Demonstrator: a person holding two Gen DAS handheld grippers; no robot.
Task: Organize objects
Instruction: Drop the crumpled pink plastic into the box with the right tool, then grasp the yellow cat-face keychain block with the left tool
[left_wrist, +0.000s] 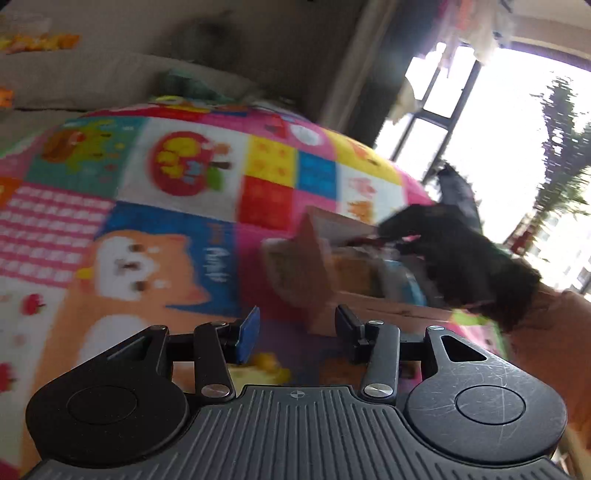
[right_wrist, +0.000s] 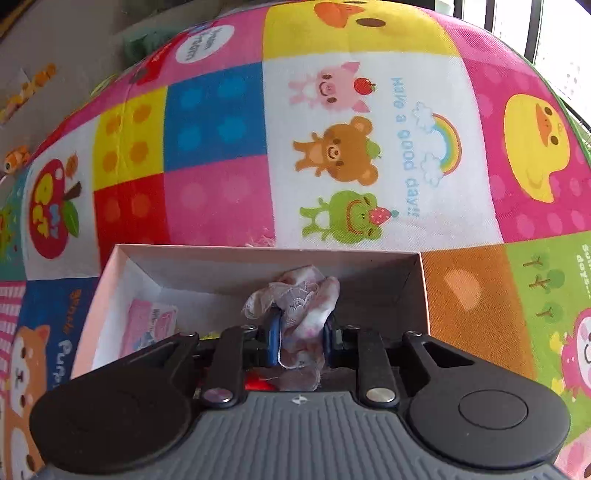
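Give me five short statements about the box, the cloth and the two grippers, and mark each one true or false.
1. A crumpled lacy cloth sits between the fingers of the right gripper. True.
2. The right gripper hangs over an open cardboard box. True.
3. The box is empty. False: a pink packet lies inside it, near the wall on the view's left.
4. The left gripper clamps a toy. False: its jaws stand apart with nothing between them.
5. The box rests on a plain grey carpet. False: it rests on a colourful cartoon-print play mat.
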